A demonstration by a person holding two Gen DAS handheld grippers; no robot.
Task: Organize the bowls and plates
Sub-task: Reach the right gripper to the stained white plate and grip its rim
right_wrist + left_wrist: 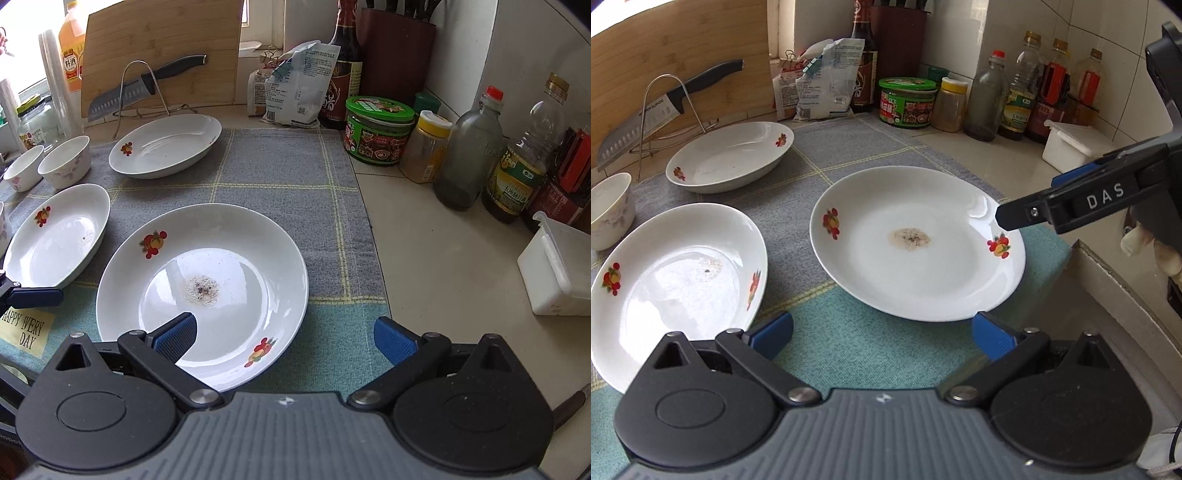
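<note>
Both grippers spread wide over the dirty white round plate with red fruit decals point(207, 280), holding nothing.

Right gripper point(291, 336): blue pads apart, left pad over the plate's near inner slope, right pad off the rim above the teal part of the grey-and-teal checked cloth mat point(280, 166); contact with the plate can't be told. Left gripper point(882, 332): pads spread above the mat, just short of the same plate point(916, 243), beside a second white fruit-decal plate point(676, 280). A third such plate point(166, 146) sits further back, apart. Two small white floral bowls point(64, 160) stand at the mat's left edge. A black-handled knife point(147, 83) leans on a wire rack before a bamboo cutting board point(162, 44). Sauce bottles and jars point(469, 155) line the right wall.
</note>
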